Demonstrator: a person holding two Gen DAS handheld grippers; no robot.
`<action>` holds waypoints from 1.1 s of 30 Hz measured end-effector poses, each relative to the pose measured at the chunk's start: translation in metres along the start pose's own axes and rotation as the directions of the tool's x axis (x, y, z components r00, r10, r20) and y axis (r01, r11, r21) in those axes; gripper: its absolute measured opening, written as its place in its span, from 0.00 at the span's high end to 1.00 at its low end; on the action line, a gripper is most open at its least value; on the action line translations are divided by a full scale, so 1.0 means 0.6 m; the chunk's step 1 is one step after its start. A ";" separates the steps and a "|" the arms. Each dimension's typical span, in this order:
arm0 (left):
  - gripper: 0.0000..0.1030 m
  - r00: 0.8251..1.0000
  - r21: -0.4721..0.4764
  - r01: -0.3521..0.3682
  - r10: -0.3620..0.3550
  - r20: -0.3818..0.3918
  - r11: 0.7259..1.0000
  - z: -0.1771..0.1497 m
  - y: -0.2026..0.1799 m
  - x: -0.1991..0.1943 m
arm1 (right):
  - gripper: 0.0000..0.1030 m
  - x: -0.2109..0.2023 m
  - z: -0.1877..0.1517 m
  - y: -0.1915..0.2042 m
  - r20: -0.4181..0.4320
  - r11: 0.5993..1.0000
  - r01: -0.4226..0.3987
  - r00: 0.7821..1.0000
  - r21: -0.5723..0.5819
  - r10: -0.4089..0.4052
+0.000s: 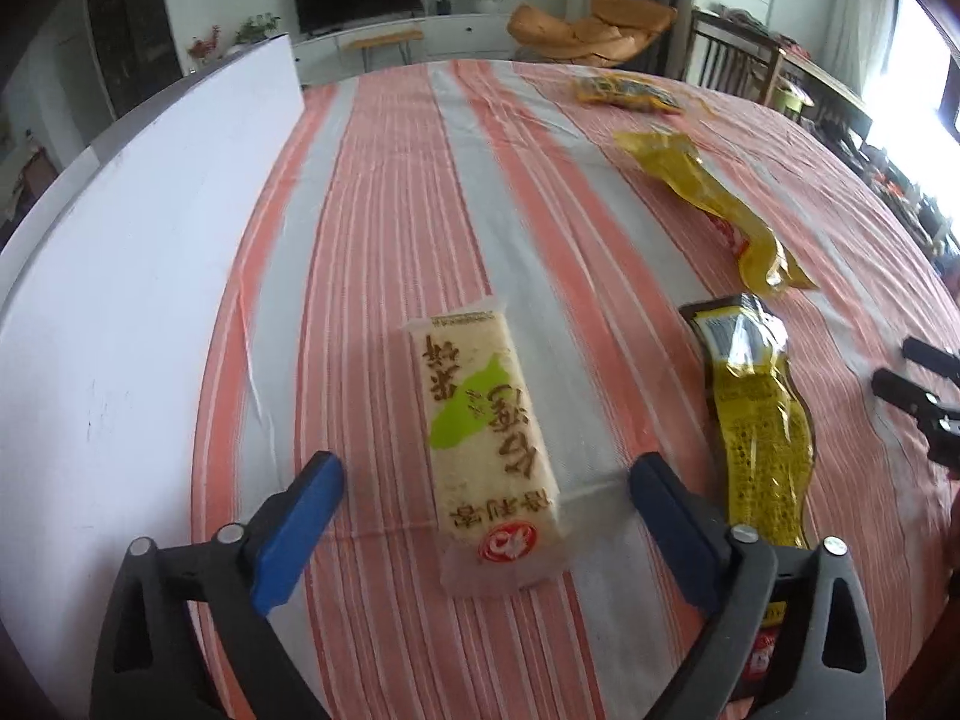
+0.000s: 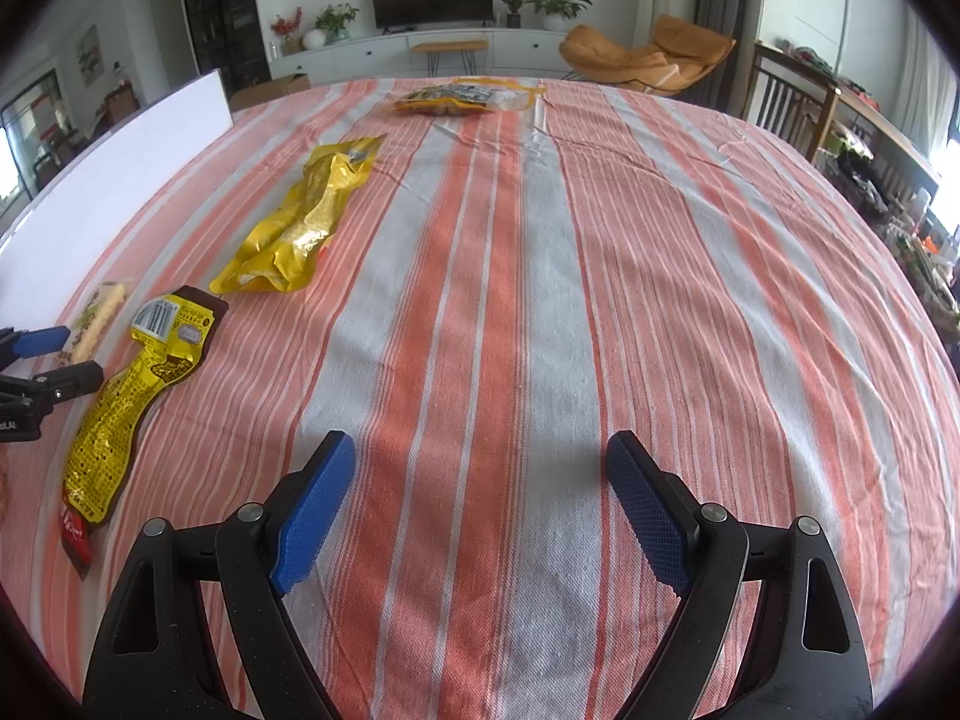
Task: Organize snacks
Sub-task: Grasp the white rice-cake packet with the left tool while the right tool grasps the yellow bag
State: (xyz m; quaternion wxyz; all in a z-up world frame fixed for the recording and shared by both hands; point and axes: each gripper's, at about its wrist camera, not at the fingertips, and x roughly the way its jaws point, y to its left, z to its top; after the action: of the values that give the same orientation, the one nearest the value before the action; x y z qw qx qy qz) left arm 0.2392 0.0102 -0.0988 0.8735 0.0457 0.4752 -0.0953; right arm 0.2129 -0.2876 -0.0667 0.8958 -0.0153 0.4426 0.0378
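Cream cracker pack (image 1: 489,429) lying flat, long axis running away between spread left gripper (image 1: 486,480) fingers; right gripper (image 2: 480,498) likewise spread, empty.

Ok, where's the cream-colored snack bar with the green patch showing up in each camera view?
Left wrist view: the cream snack bar lies lower centre on the striped cloth, between the open left tongs.
Right wrist view: it sits at the far left edge, beside the left tongs' blue pad.
Shared landmark: the yellow-and-black snack pouch, just right of the bar in both.
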 end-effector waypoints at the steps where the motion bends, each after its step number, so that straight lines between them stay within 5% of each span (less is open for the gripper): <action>1: 0.00 1.000 -0.009 -0.006 0.006 0.007 1.000 0.001 0.002 0.004 | 0.14 0.000 0.001 0.002 0.000 1.000 0.000 1.000 0.000 0.000; 14: 0.00 0.998 -0.036 -0.022 0.024 0.051 0.999 -0.014 0.011 -0.002 | 0.10 0.011 0.015 0.005 -0.045 0.999 -0.024 0.999 -0.023 0.023; 16: 0.00 0.998 -0.036 -0.022 0.024 0.051 0.999 -0.014 0.011 -0.003 | 0.11 0.017 0.057 -0.002 -0.099 0.993 -0.109 0.989 0.046 0.113; 20: 0.00 0.998 -0.037 -0.022 0.024 0.051 0.999 -0.014 0.011 -0.003 | 0.11 0.019 0.158 0.011 0.000 0.958 -0.216 0.976 0.190 0.220; 24: 0.00 0.998 -0.037 -0.022 0.023 0.051 0.999 -0.014 0.011 -0.003 | 0.11 0.117 0.233 0.102 -0.177 0.977 -0.199 0.962 0.076 0.210; 27: 0.00 0.998 -0.039 -0.021 0.023 0.052 0.999 -0.015 0.011 -0.003 | 0.14 0.172 0.231 0.158 -0.237 0.991 -0.112 0.967 -0.069 0.093; 28: 0.00 0.998 -0.039 -0.020 0.022 0.052 0.999 -0.014 0.011 -0.003 | 0.27 0.171 0.226 0.165 -0.208 0.991 -0.083 0.976 -0.106 0.060; 29: 0.00 0.998 -0.039 -0.021 0.023 0.052 0.999 -0.014 0.011 -0.003 | 0.54 0.162 0.221 0.165 -0.172 0.990 -0.088 0.983 -0.113 0.068; 33: 0.00 0.998 -0.040 -0.021 0.023 0.052 0.999 -0.015 0.011 -0.003 | 0.54 0.136 0.196 0.118 -0.168 0.994 -0.103 0.981 -0.036 0.096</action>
State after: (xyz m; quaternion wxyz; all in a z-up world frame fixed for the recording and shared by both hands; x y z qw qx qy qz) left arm 0.2324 0.0181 -0.1020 0.8873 0.0313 0.4535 -0.0774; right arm 0.3495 -0.2053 -0.0594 0.8522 -0.0162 0.5151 0.0908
